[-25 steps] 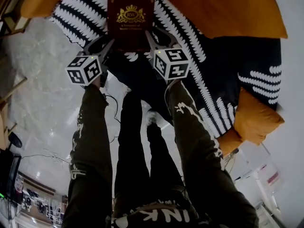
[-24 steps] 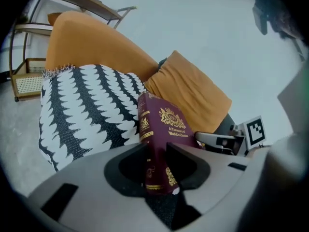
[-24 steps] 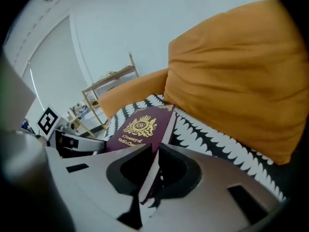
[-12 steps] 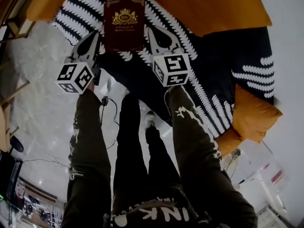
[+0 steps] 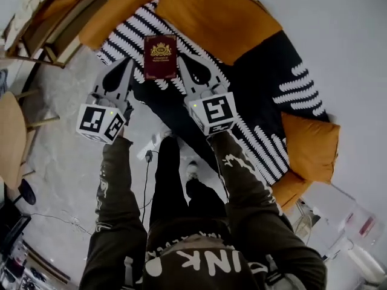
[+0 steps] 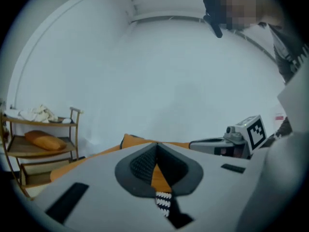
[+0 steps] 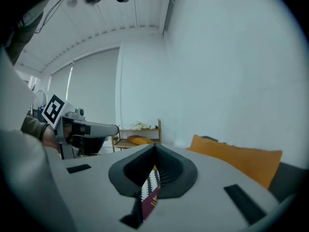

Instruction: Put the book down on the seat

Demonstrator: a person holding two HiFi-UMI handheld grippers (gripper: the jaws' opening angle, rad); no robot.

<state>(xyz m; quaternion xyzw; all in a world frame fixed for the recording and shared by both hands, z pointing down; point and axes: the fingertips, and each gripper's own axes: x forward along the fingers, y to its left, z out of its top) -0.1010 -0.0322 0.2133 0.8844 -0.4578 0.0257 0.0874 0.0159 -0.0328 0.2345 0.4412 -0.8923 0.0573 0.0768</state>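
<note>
A maroon book (image 5: 160,56) with a gold crest lies flat on the black-and-white patterned sofa seat (image 5: 266,101). Both grippers hover above it, apart from it. My left gripper (image 5: 124,68) is to the book's left, and my right gripper (image 5: 184,65) is to its right. In the left gripper view the left gripper (image 6: 155,146) has its jaws met with nothing between them. The right gripper (image 7: 154,150) is likewise shut and empty in the right gripper view, with the book (image 7: 150,202) showing far below through the gap behind the pads.
An orange back cushion (image 5: 211,14) runs along the sofa's far side and an orange pillow (image 5: 308,141) sits at its right end. A wooden shelf (image 5: 54,17) stands at the upper left, and a round wooden table (image 5: 9,138) is at the left edge. A cable (image 5: 145,180) trails on the floor.
The grippers flanked the book with open jaws; they have since shut and risen well clear of it. The book has stayed on the seat and looks smaller as the head view rose.
</note>
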